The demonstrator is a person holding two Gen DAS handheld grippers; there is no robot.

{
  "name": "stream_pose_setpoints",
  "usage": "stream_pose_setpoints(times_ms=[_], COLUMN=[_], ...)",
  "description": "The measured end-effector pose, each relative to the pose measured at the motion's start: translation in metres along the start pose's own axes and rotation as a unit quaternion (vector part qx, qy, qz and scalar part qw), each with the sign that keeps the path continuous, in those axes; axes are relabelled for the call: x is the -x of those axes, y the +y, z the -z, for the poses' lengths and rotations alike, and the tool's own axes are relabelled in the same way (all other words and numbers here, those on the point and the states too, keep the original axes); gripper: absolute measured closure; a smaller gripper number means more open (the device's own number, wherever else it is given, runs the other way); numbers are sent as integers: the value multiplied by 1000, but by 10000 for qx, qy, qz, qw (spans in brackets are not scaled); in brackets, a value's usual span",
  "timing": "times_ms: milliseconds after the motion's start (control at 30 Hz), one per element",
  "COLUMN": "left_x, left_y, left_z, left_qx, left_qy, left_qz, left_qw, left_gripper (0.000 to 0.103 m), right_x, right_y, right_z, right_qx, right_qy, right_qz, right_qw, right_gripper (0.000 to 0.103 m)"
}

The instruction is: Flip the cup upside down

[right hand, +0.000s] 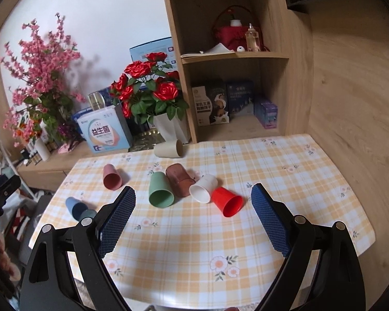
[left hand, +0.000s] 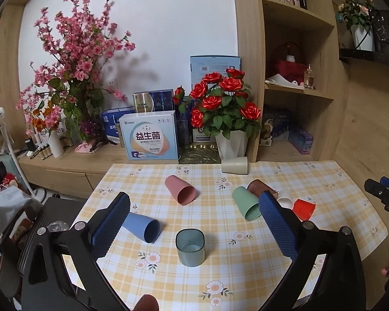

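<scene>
While both grippers hovered above the checked counter (left hand: 311, 178), eight cups sat on it: seven lay on their sides and one, the translucent grey-blue cup (left hand: 190, 250), stood upright near the front edge, between the left gripper (left hand: 194, 202) fingers' line of sight. The left gripper's jaws were spread wide and empty; the right gripper (right hand: 193, 194) likewise stood open, holding nothing. Lying cups were pink (left hand: 181, 189), blue (left hand: 142, 226), green (left hand: 246, 202), brown (right hand: 179, 182), white (right hand: 203, 188), red (right hand: 227, 202) and beige (left hand: 234, 165). In the left view a finger hid most of the brown and white cups. Bare cloth lay open along the right side and front.
</scene>
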State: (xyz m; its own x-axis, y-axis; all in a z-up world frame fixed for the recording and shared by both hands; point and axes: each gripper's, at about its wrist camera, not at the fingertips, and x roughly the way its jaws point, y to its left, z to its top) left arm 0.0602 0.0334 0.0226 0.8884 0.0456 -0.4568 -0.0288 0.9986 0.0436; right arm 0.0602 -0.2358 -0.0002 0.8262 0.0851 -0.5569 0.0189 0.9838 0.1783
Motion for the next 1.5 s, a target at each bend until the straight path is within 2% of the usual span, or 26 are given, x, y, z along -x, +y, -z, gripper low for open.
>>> stream_pose_setpoints(times_ms=[500,867,1500], left_x=[15,15,13], left_y=[5,8,2], left_z=[1,2,2], left_qx=[95,259,241], left_qy=[-115,-9,38], left_qz=[17,179,345], left_qw=[9999,9995,9991], left_gripper=[6,6,6], right_x=[5,11,22], right_y=[3,6,11], right_z=[1,-1,-4], right_qx=[87,177,297], right_qy=[-80,-157,-362], right_qz=[38,103,311], right_qw=[9999,9997,9984], right_gripper=[15,15,15])
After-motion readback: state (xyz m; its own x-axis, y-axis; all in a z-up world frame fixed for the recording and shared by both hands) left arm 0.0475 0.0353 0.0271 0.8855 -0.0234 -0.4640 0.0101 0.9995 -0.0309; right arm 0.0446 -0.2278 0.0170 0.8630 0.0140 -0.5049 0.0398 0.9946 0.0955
